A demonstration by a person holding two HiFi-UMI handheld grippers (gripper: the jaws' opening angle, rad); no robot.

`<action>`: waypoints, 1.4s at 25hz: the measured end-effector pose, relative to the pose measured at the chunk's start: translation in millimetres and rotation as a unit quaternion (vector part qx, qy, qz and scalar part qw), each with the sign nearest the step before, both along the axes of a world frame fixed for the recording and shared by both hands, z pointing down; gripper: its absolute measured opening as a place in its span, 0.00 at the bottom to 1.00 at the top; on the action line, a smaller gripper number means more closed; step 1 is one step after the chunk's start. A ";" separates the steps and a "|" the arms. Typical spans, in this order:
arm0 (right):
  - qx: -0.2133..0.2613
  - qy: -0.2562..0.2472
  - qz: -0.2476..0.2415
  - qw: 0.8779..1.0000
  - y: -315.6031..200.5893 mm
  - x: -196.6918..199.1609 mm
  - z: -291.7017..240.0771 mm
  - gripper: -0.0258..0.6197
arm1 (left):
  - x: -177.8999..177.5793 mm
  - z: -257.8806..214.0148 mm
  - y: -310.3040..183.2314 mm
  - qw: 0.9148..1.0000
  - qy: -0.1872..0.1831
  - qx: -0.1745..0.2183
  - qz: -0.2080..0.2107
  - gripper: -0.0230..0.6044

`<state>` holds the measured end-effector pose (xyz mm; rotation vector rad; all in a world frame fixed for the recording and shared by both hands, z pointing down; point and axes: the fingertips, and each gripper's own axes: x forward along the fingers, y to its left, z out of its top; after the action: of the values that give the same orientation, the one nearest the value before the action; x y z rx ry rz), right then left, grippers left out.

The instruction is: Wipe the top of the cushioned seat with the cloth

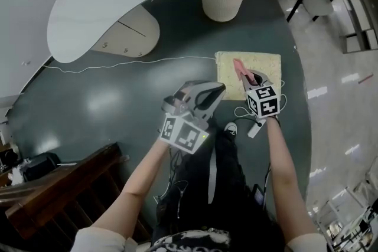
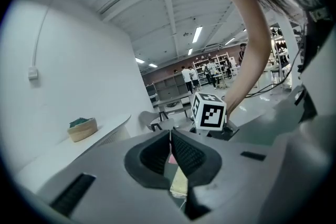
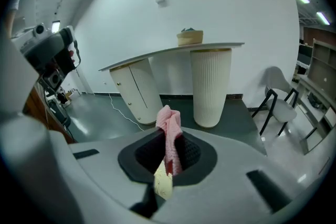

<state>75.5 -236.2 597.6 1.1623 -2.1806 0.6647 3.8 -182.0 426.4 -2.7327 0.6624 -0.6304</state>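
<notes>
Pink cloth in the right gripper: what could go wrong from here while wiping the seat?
The right gripper pinches the cloth as a narrow bunch; it may slip out or wipe only a thin strip.
The cushioned seat lies unheld on the glossy floor, with the left gripper shut and empty beside it; a push might slide it.
The white cable runs up to the seat and could snag.

Cloth (image 3: 169, 126): showing soft, nubby textile.
Cushioned seat (image 1: 263, 68): looking like coarse, matt fabric.
Floor (image 1: 100, 109): gleaming glossy and smooth.
Right gripper (image 3: 168, 157): showing matt grey plastic, its black pads (image 3: 193, 153) looking finely ribbed.
</notes>
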 end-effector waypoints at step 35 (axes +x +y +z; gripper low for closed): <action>-0.083 0.113 0.033 0.990 -52.5 92.5 198.8 0.06 | 10.6 146.9 -53.1 0.999 -0.050 -0.007 -0.005 0.05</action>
<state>168.1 -288.7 796.4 1.1661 -1.8687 0.6918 14.4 -235.1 573.2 -2.6912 0.6520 -0.7709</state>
